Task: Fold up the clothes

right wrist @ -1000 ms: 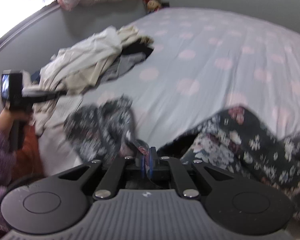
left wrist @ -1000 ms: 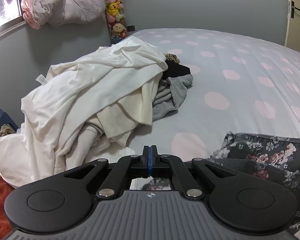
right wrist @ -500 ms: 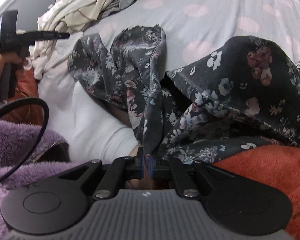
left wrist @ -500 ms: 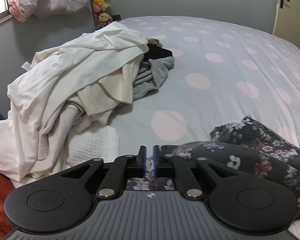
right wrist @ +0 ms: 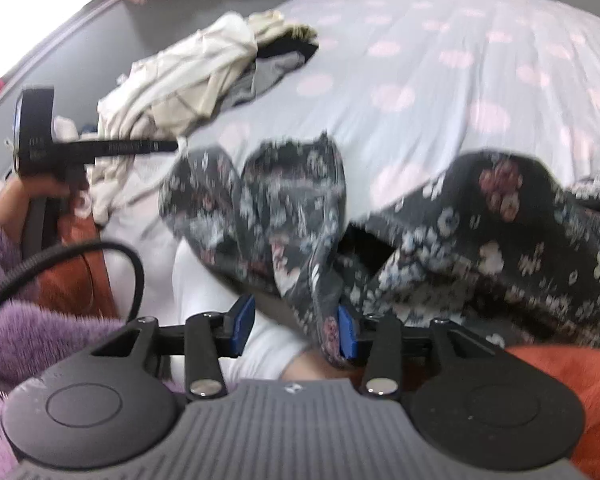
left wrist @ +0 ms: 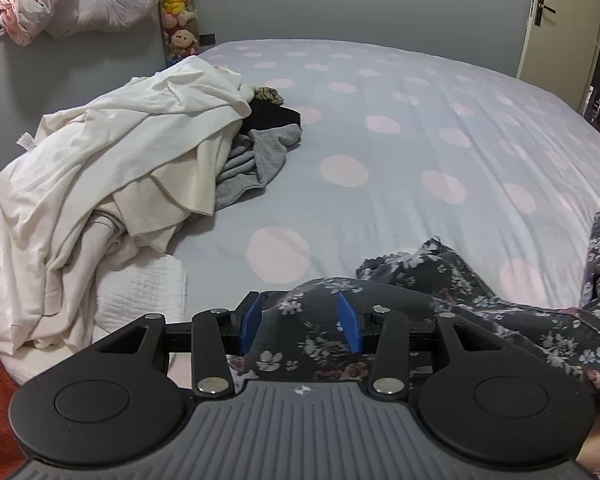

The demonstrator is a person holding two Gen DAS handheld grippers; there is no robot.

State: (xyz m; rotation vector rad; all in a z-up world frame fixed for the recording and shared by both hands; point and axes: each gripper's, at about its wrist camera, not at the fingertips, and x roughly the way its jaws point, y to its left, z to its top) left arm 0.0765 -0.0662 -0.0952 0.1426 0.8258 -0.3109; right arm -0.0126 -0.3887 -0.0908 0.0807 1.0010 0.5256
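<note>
A dark floral garment lies crumpled across the near edge of the bed. My left gripper hovers over its left end. Its jaws are opening, and the fabric lies between the blue pads without being pressed. In the right wrist view the floral garment bunches in folds. My right gripper is also opening: one fold hangs against its right pad, while the left pad stands clear. The left gripper shows at the left of that view, held in a hand.
A heap of white and cream clothes with a grey garment fills the bed's left side. The spotted bedsheet stretches beyond. A white folded cloth, a rust blanket, a purple fuzzy sleeve and a black cable are close by.
Both pairs of jaws, shut a second ago, now stand apart. The floral garment has slipped from both grips and slumped on the bed. The left gripper has come over the garment's end.
</note>
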